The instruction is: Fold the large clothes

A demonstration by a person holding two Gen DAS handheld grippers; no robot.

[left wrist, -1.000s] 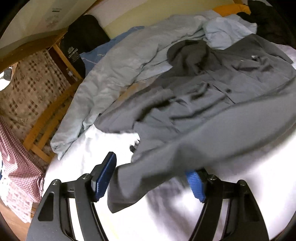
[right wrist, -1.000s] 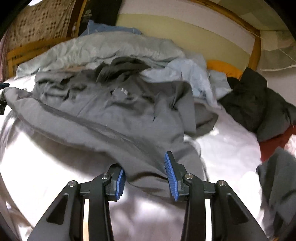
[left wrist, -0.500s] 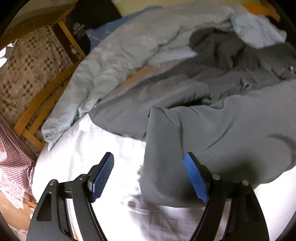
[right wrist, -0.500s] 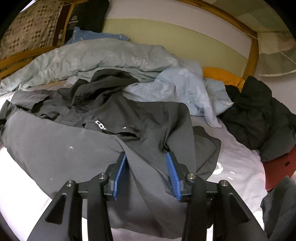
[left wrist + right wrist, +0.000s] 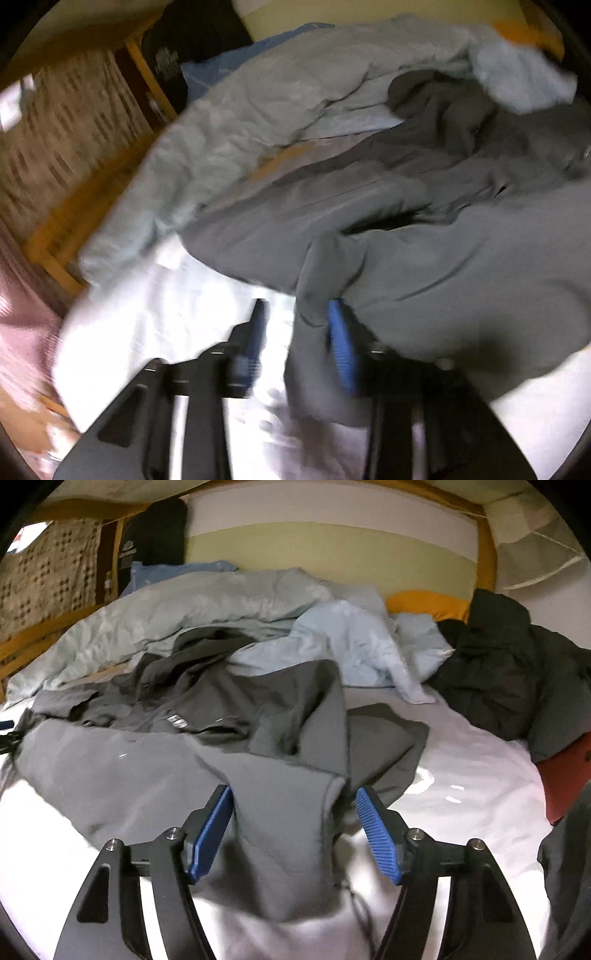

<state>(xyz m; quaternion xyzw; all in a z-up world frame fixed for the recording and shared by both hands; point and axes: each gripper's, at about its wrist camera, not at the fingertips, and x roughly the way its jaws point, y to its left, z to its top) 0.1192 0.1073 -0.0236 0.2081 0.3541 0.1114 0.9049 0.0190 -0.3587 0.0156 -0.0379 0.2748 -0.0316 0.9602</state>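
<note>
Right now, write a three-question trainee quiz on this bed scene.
1. True or false: the right tongs are clamped shut on the grey jacket.
2. Which lies to the right of the grey jacket in the right wrist view? A) black garment B) red towel C) green cap
3. Fill in: the grey jacket lies on a ___ sheet.

Key: 1 false, they stand open with a jacket fold between the pads; 2 A; 3 white.

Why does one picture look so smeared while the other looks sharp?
Left wrist view: motion blur smears the left gripper, the bed frame and the sheet. Right wrist view: mostly crisp, with glare on the sheet; the fisheye lens bends both.
</note>
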